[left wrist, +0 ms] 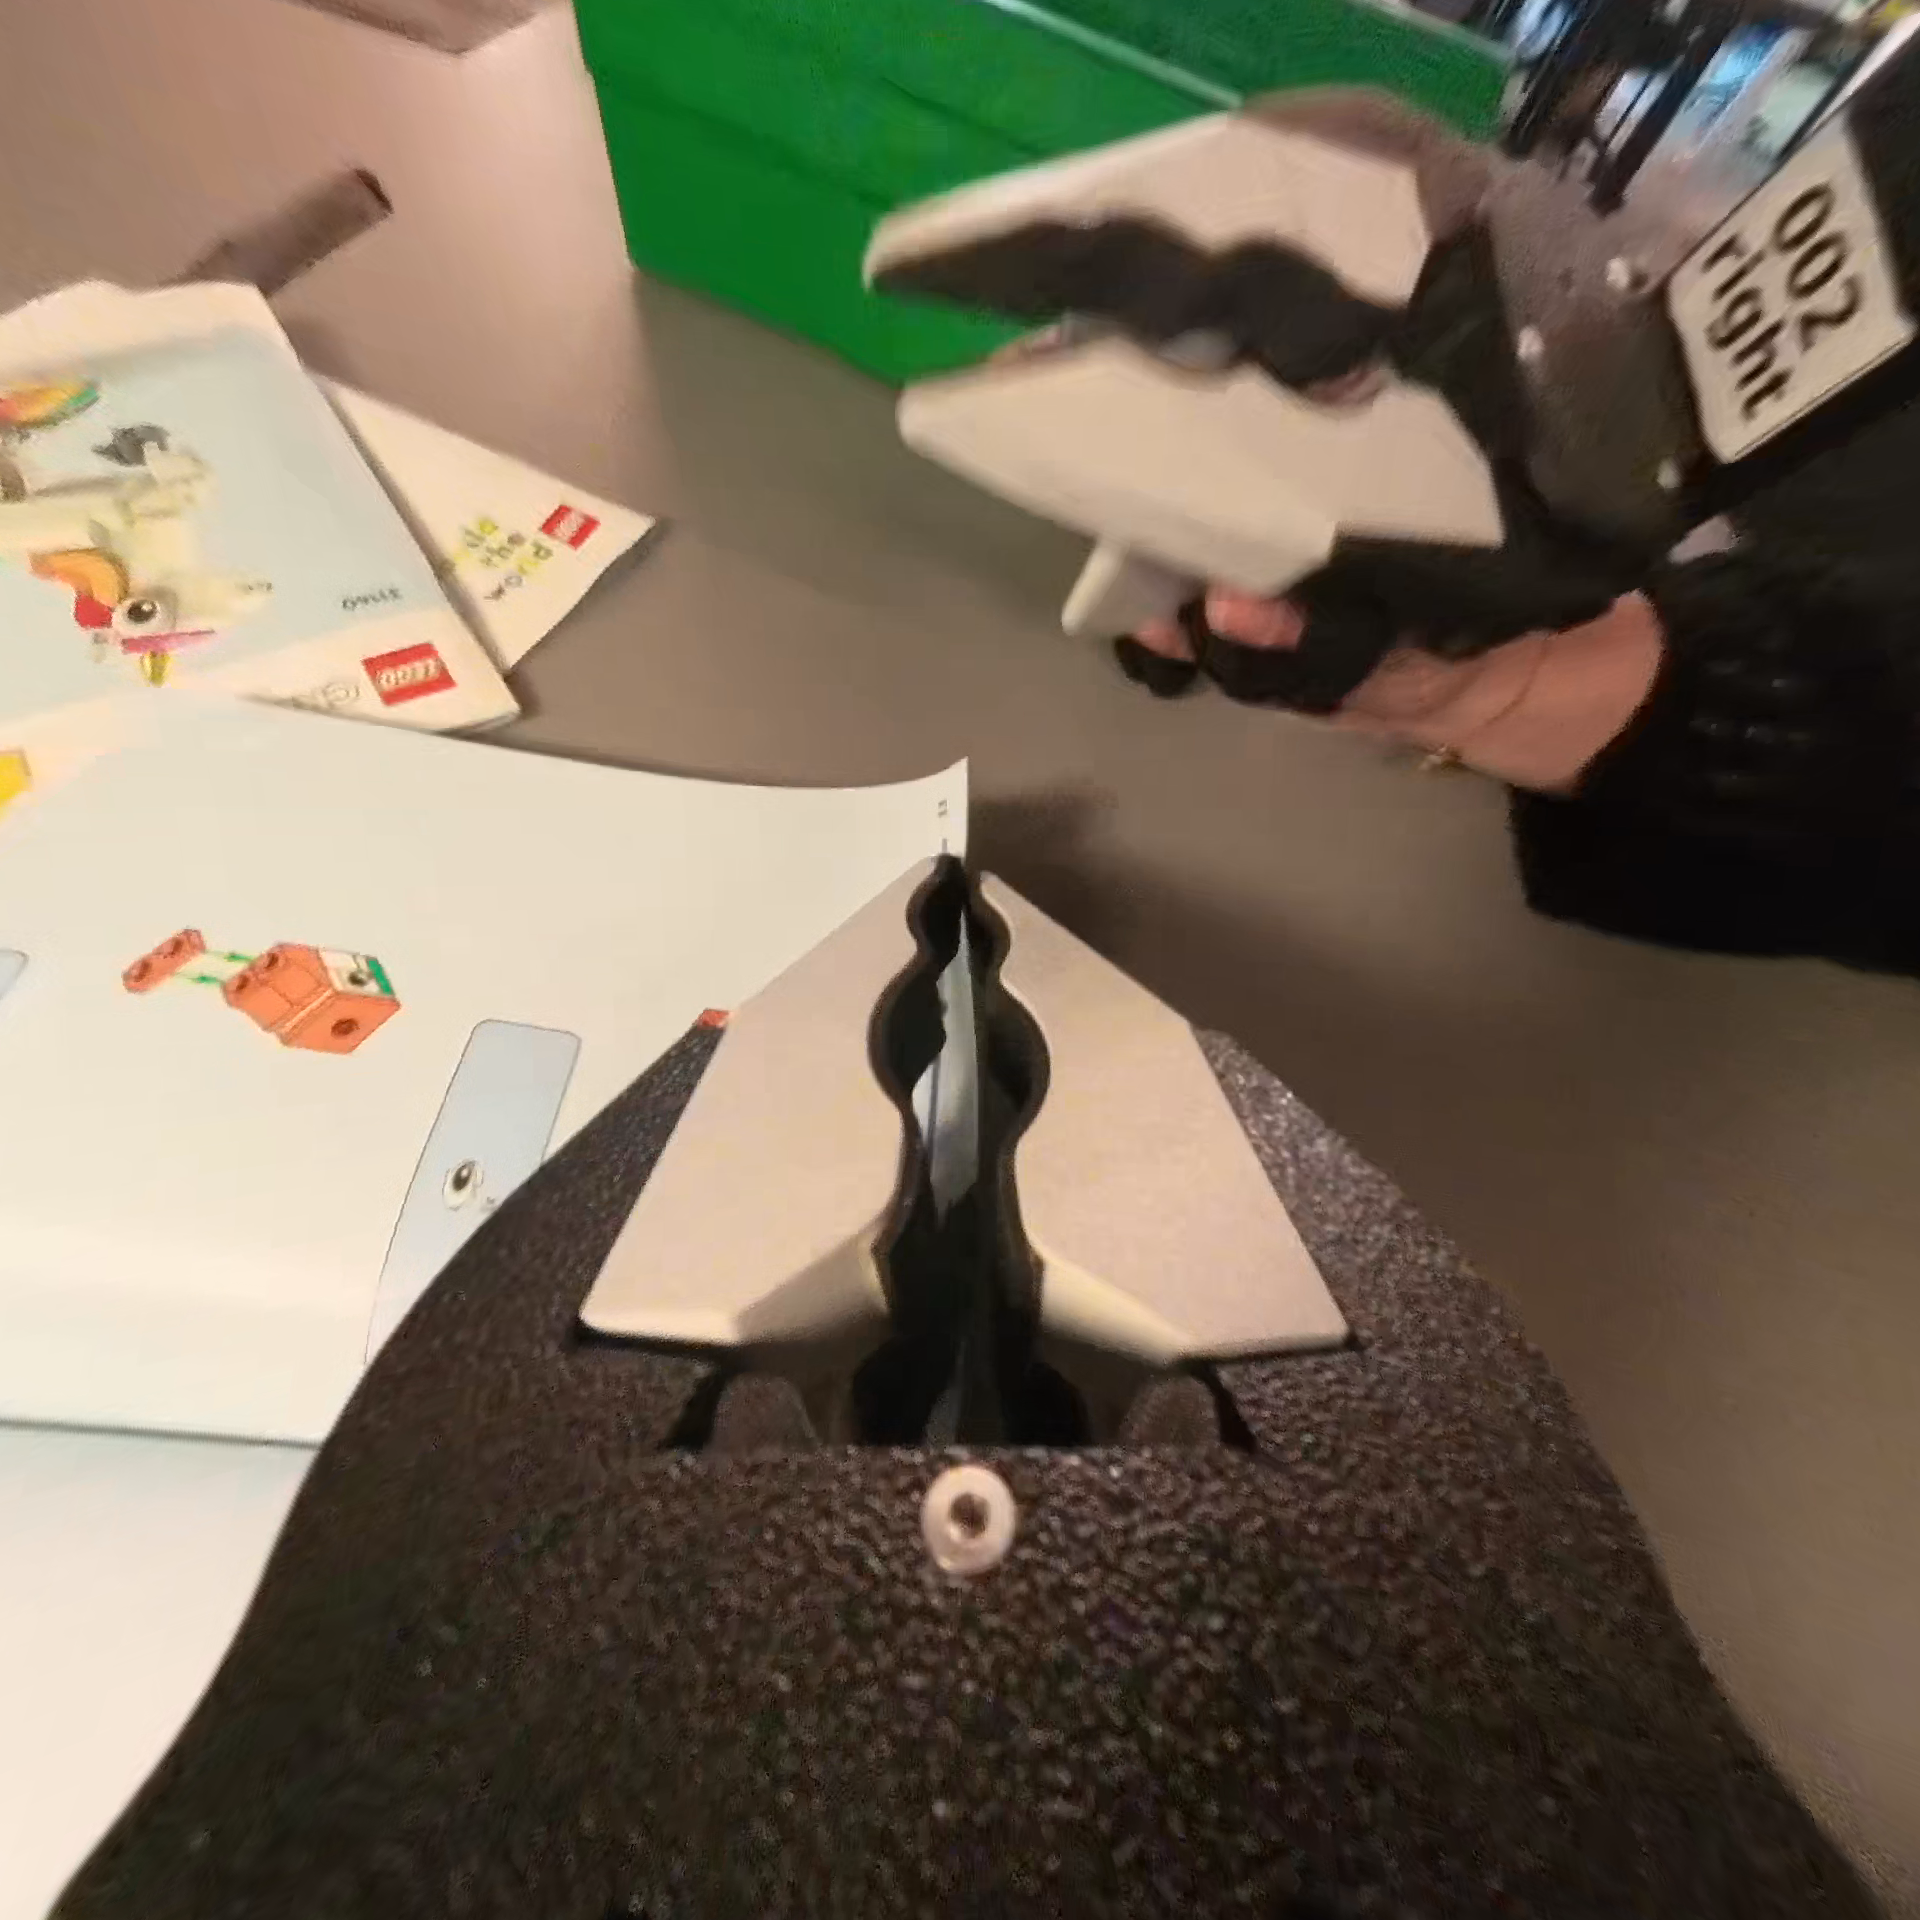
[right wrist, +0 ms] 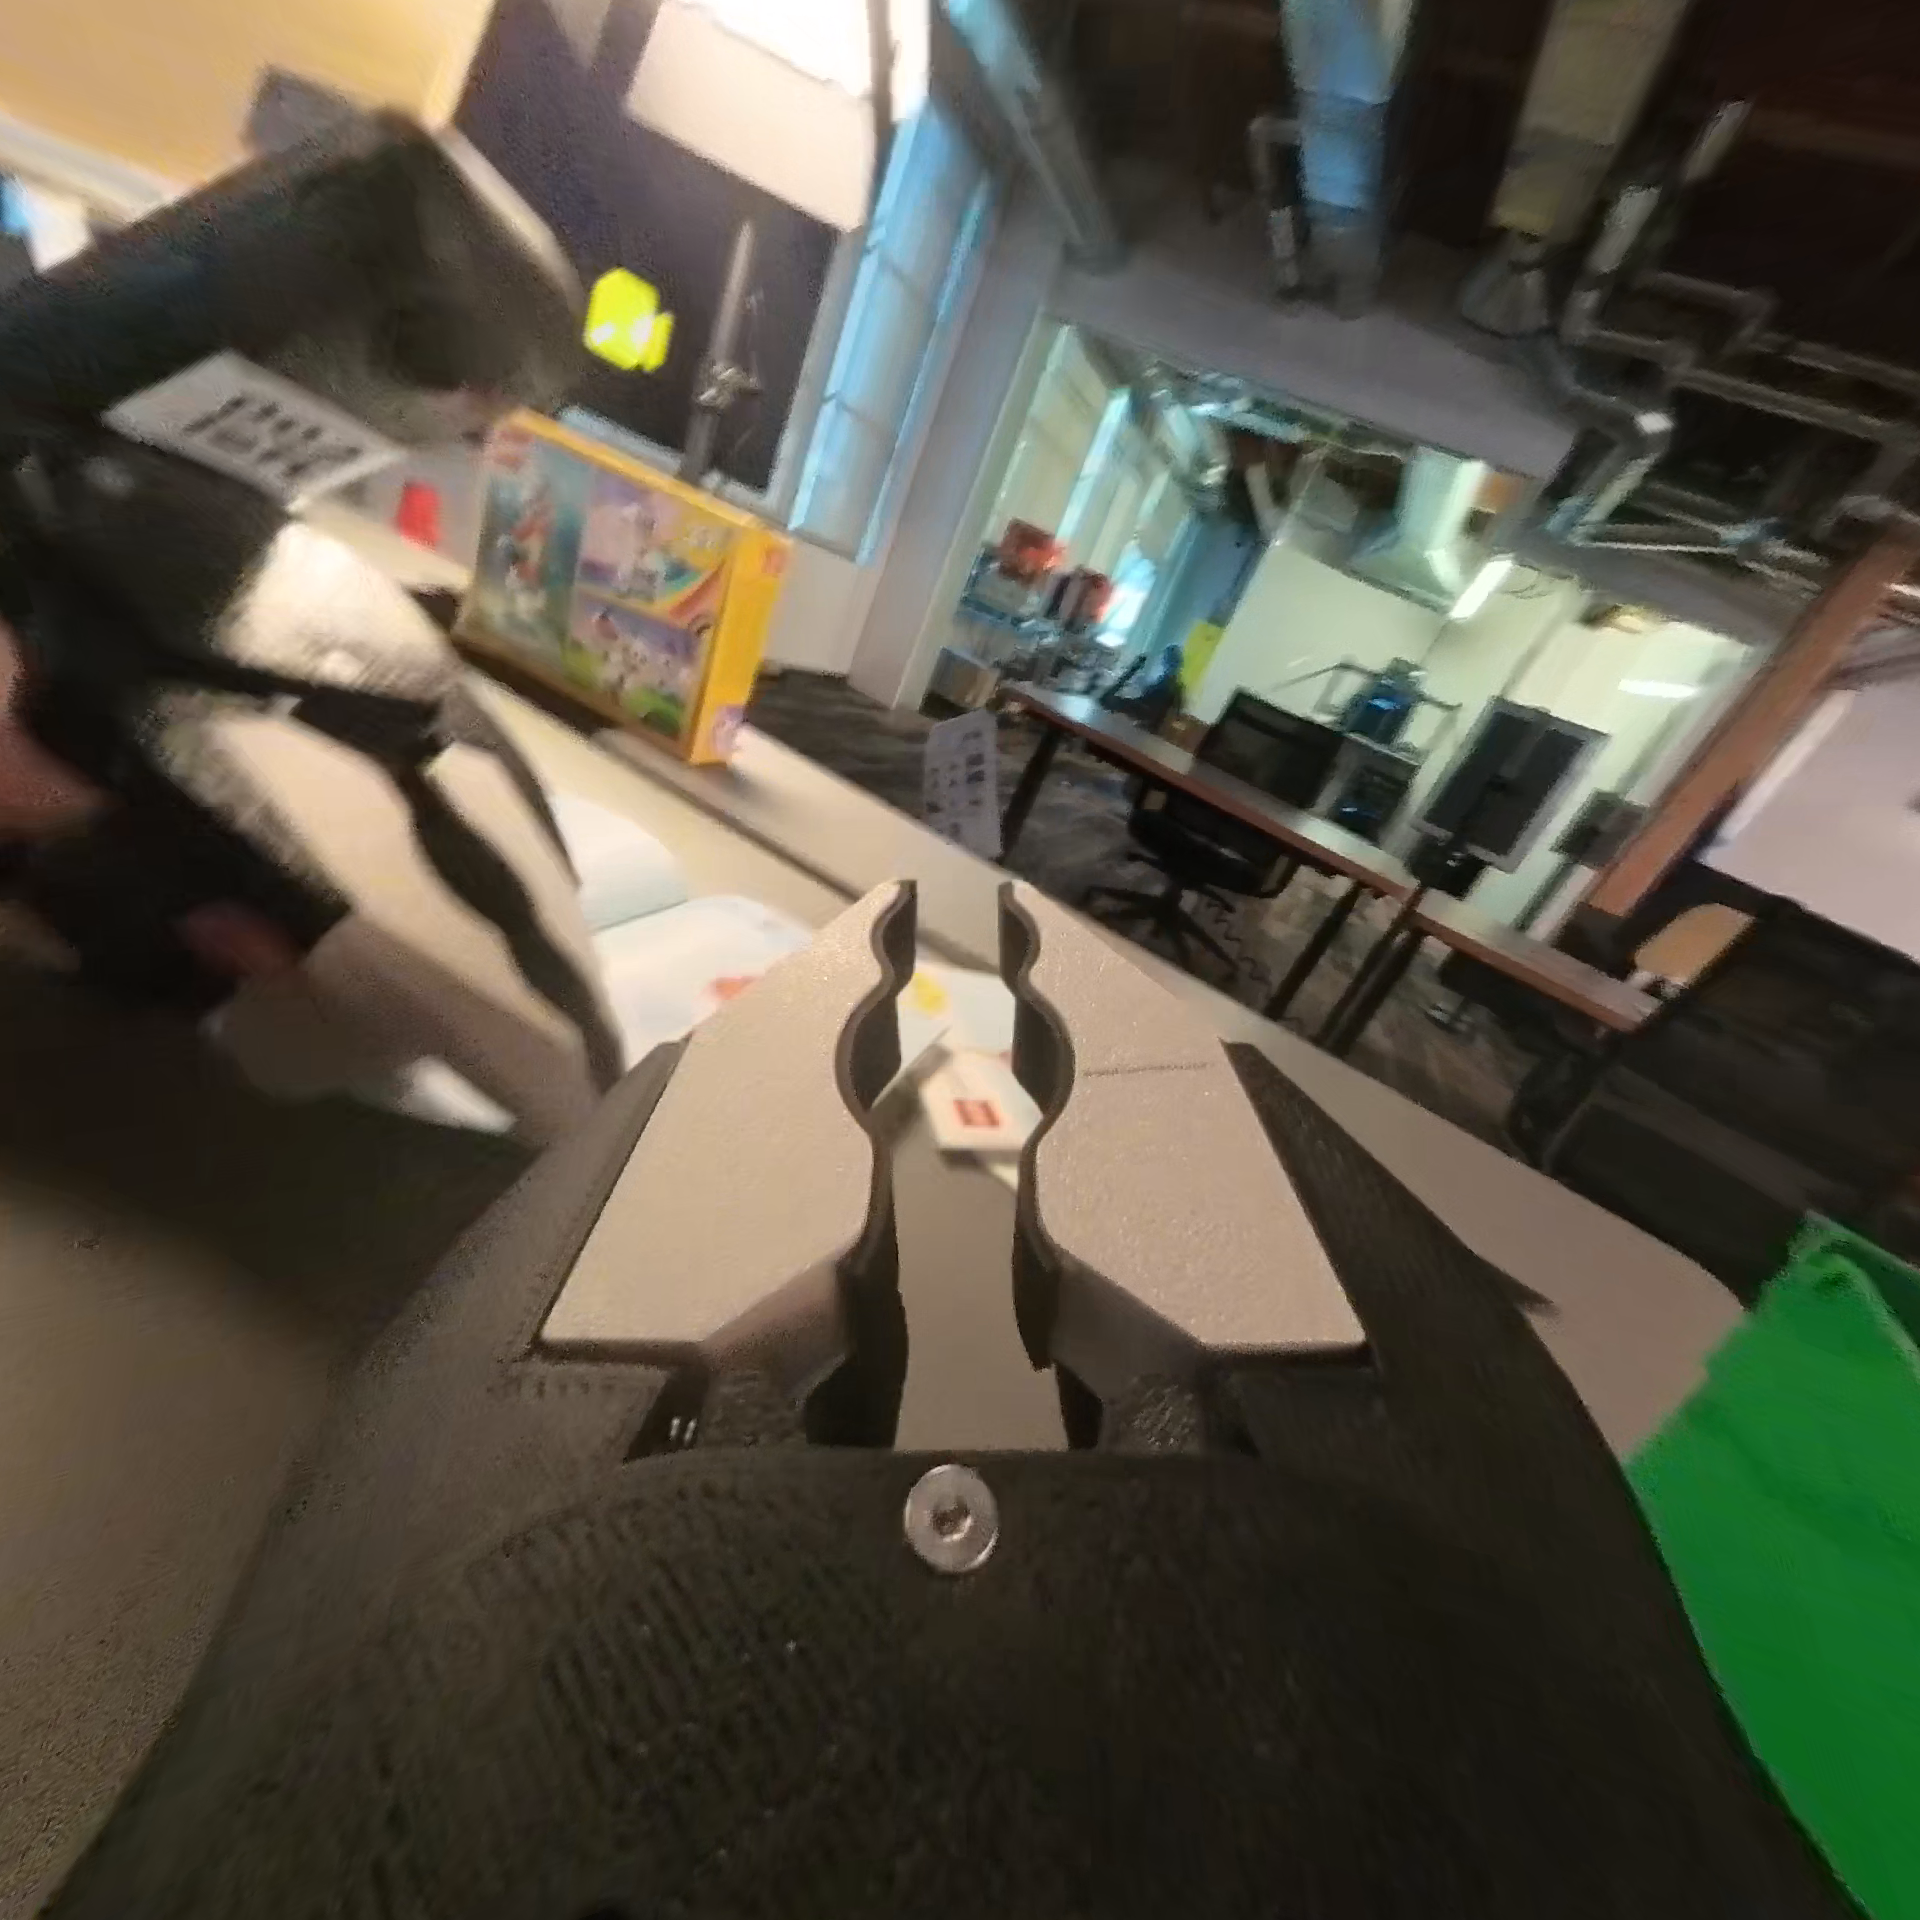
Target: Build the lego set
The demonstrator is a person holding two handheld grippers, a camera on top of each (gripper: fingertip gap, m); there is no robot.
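Note:
My left gripper (left wrist: 951,873) is shut on the right edge of an open instruction booklet page (left wrist: 520,883) and holds that corner lifted off the grey table (left wrist: 1299,1091). The page shows a drawing of an orange brick assembly. My right gripper (left wrist: 894,338), held by a hand, hovers open and empty above the table to the upper right, in front of a green box (left wrist: 831,156). In the right wrist view the right gripper (right wrist: 956,899) is open with nothing between its fingers. No loose bricks are in view.
A closed booklet with a unicorn picture (left wrist: 208,520) and a small leaflet (left wrist: 499,530) lie at the left. A yellow Lego set box (right wrist: 623,592) stands at the table's far edge. The green box (right wrist: 1787,1507) is beside my right gripper. Desks and chairs stand beyond. The gap from one gripper's tips to the other's is roughly 9 centimetres.

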